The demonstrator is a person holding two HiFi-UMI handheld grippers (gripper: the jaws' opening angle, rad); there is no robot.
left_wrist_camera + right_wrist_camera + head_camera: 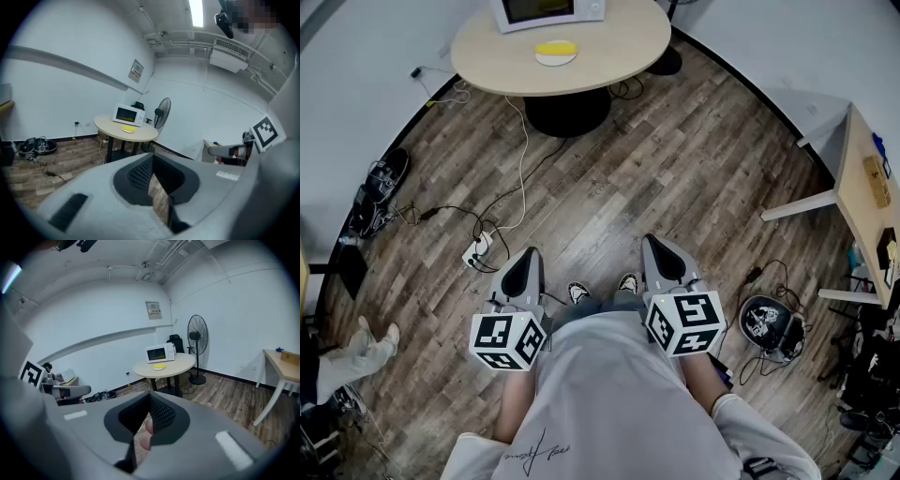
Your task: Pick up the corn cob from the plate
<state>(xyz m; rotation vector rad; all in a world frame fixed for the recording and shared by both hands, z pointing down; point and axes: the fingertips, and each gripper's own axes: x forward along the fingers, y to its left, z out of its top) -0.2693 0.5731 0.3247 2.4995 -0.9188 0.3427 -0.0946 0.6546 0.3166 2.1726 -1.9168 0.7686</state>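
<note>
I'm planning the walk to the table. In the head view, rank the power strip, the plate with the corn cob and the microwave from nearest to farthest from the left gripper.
1. Power strip, on the floor just left of the left gripper.
2. Plate holding the corn cob, on the round table ahead.
3. Microwave, behind the plate at the table's far edge.

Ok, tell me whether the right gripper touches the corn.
Apart. Head view: right gripper hangs by the person's waist, the corn lies on the far table.

The person wears a white shirt [619,394]; the grey left gripper [527,255] and right gripper [653,242] bear black-and-white marker cubes [506,340].
</note>
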